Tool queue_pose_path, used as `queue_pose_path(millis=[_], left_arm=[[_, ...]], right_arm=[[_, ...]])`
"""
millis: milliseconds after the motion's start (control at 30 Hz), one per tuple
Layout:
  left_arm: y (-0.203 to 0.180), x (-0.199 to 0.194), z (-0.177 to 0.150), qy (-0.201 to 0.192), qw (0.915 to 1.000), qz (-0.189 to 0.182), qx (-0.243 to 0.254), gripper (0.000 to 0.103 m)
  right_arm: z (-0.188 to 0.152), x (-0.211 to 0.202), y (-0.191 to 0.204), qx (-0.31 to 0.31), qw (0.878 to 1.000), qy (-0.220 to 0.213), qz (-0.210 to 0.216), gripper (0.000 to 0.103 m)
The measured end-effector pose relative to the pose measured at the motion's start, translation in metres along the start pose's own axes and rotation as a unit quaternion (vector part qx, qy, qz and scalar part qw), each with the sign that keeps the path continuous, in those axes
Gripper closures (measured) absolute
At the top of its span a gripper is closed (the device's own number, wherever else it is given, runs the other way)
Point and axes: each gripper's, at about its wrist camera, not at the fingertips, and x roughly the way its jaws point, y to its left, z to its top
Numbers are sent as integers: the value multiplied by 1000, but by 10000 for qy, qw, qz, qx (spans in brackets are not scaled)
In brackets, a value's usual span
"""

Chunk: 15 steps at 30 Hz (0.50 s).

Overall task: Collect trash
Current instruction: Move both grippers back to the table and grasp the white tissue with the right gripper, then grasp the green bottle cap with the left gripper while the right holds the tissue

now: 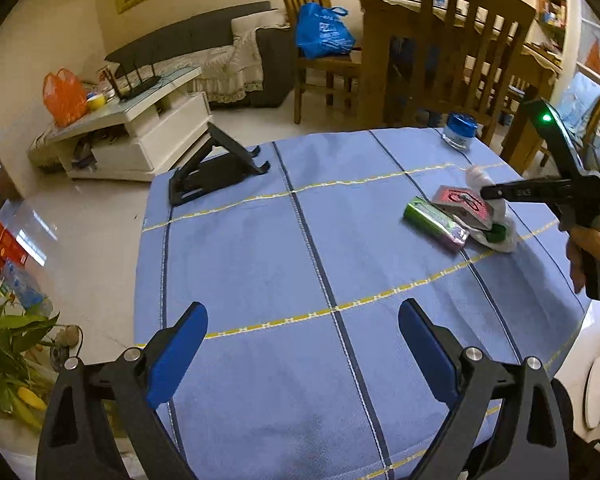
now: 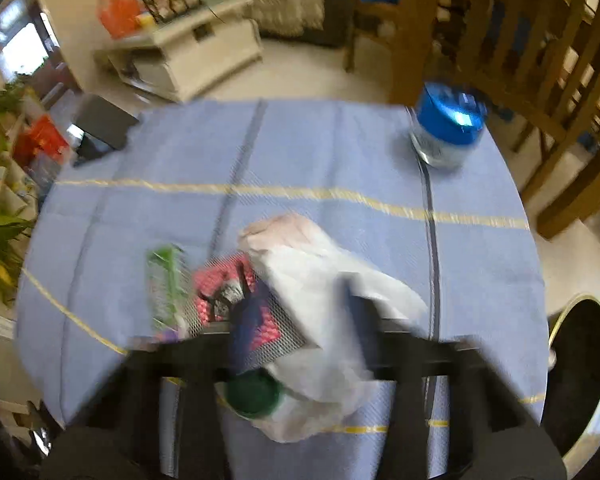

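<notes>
Two tongs work this worktop (image 1: 260,248): the left tongs (image 1: 302,354) hover spread and empty, with the trash well ahead to their right. There, a green packet (image 1: 434,222), a red wrapper (image 1: 462,202) and a crumpled white bag (image 2: 320,300) touch in one pile. The right tongs (image 2: 300,320) sit over it, blurred, so I cannot tell their grip. Pinching the bag's bunched middle looks safest.

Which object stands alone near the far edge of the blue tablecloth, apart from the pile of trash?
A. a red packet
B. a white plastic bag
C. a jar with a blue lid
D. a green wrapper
C: the jar with a blue lid stands upright by itself near the tablecloth edge, apart from the pile.
</notes>
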Motion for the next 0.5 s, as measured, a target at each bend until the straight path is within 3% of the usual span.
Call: queue_pose_path(millis=[267, 367, 500], left_arm=[[-31, 19, 9, 120, 9988, -422, 215, 10], [-60, 25, 21, 149, 9971, -640, 390, 10], [-87, 48, 39, 400, 9937, -1015, 249, 10]], right_arm=[[-94, -61, -58, 745, 9901, -329, 1142, 102], [-124, -87, -87, 1291, 9762, -550, 1651, 102], [-151, -105, -119, 1819, 9586, -886, 2006, 102]])
